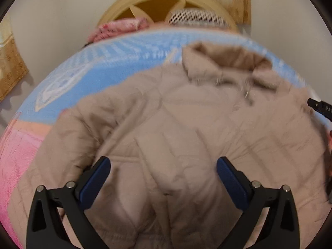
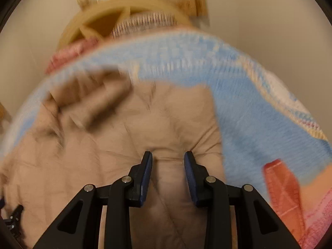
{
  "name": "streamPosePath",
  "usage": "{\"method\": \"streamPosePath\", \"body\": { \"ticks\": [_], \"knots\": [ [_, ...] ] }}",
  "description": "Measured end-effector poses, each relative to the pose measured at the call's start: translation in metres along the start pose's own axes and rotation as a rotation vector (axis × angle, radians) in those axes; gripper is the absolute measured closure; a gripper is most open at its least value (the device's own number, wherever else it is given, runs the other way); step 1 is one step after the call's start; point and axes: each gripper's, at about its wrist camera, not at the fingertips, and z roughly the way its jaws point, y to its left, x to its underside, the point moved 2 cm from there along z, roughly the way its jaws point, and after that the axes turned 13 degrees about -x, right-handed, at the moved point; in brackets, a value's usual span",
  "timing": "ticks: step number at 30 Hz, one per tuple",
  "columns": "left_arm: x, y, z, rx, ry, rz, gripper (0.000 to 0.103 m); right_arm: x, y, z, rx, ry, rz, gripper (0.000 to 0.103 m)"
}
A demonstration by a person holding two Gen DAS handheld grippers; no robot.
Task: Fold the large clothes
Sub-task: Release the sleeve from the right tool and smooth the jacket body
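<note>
A beige quilted puffer jacket (image 1: 176, 120) lies spread on a blue and pink blanket (image 1: 99, 70), hood (image 1: 224, 60) toward the far side. My left gripper (image 1: 163, 161) is wide open just above the jacket's lower front, holding nothing. In the right wrist view the jacket (image 2: 128, 128) fills the middle, with the blanket (image 2: 259, 112) to its right. My right gripper (image 2: 168, 155) has its jaws partly closed on a raised fold of the jacket's fabric near its right edge. The right gripper's tip (image 1: 319, 105) shows at the right edge of the left wrist view.
A round wooden headboard (image 1: 166, 6) stands beyond the bed against a plain wall. A pink folded cloth (image 1: 118, 28) and a striped knit item (image 1: 197, 18) lie at the bed's far end. A wooden piece of furniture (image 1: 10, 66) stands at the left.
</note>
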Motion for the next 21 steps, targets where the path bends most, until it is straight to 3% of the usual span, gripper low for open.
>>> {"method": "streamPosePath", "body": {
  "ticks": [2,5,11,15,18,21],
  "knots": [
    [-0.007,-0.005,-0.013,0.041,-0.013,-0.005,0.0,-0.011,-0.001,-0.007,0.007,-0.033,0.004,0.07],
    [-0.01,-0.021,-0.019,0.083,-0.017,0.035,0.0,-0.021,-0.003,0.007,-0.009,0.005,0.024,0.07],
    [0.012,-0.041,0.022,0.066,0.068,0.083,0.0,0.003,-0.018,0.057,-0.009,0.151,0.047,0.07],
    [0.014,-0.044,0.028,0.071,0.065,0.076,0.0,0.006,-0.023,0.062,-0.028,0.153,0.05,0.07],
    [0.016,-0.047,0.025,0.045,0.046,0.089,0.0,0.002,-0.015,0.056,0.0,0.191,0.007,0.071],
    [0.018,-0.045,0.026,0.053,0.046,0.079,0.0,-0.005,-0.007,0.019,-0.049,0.172,0.07,0.07]
  ]
}}
